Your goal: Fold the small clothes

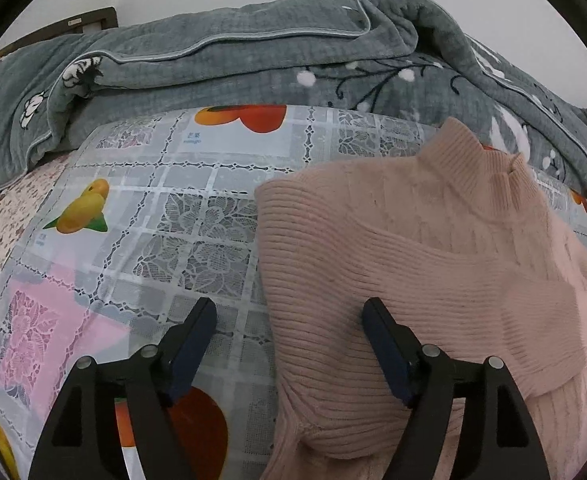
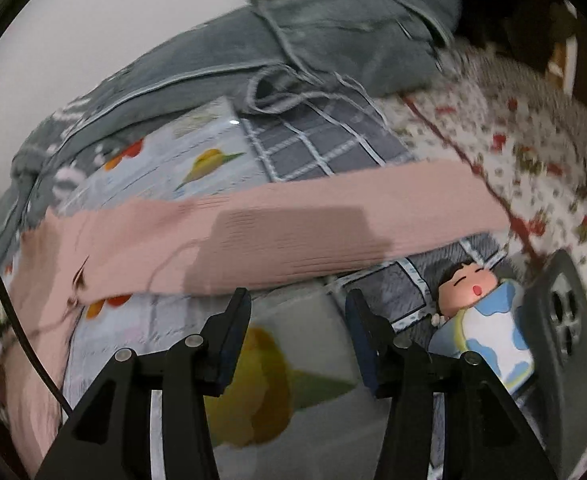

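A pink ribbed sweater (image 1: pixel 413 248) with a high collar lies flat on the fruit-print cloth (image 1: pixel 141 208), with one layer folded diagonally across its body. My left gripper (image 1: pixel 289 308) stands open over the sweater's left edge. Its left finger is above the cloth and its right finger is above the knit, with nothing pinched. In the blurred right wrist view, the sweater's long pink sleeve (image 2: pixel 293 220) stretches straight across the bed. My right gripper (image 2: pixel 297 300) is open just short of the sleeve, with only the cloth between its fingers.
A rumpled grey quilt (image 1: pixel 233 64) is heaped along the far side of the bed. A grey checked cloth (image 2: pixel 325 144), a cartoon doll (image 2: pixel 481 320) and a black phone (image 2: pixel 561 320) lie to the right on the floral sheet (image 2: pixel 513 128). A black cable (image 2: pixel 17 320) hangs at the left.
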